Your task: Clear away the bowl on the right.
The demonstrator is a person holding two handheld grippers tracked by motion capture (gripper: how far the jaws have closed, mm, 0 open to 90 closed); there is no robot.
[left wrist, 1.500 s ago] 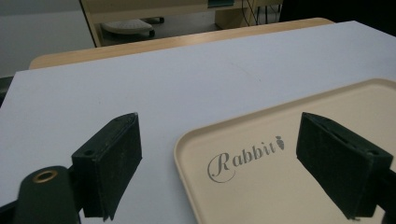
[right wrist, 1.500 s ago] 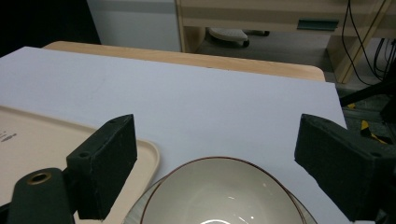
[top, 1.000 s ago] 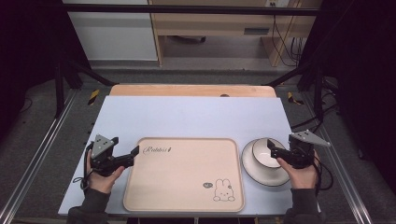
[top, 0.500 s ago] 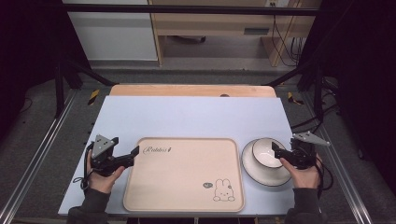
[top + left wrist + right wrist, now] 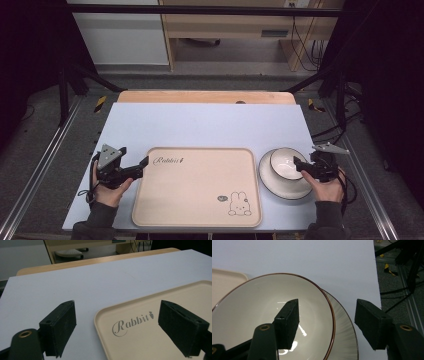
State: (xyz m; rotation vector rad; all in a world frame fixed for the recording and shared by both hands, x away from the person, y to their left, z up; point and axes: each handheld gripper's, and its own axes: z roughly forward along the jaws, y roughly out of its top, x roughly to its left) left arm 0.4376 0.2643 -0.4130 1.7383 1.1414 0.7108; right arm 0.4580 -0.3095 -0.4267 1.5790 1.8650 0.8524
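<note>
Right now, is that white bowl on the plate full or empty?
Empty. The bowl shows a bare glossy inside, standing upright on the plate.

A pale blue table [image 5: 210,122] stands on grey floor [image 5: 40,125]; behind it, a wooden shelf unit [image 5: 225,25] and black frame posts [image 5: 62,90].

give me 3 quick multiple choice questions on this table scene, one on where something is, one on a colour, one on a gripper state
1. Where does the bowl sit?
A. on the tray
B. on a plate right of the tray
C. on the floor

2. What colour is the tray?
A. beige
B. red
C. black

3. How is the right gripper?
A. shut on the plate
B. shut, holding nothing
C. open, its jaws either side of the bowl's rim

Answers: 1 B, the high view shows the bowl on the plate beside the tray. 2 A, its surface is beige. 3 C, one jaw is inside the bowl, one outside.
</note>
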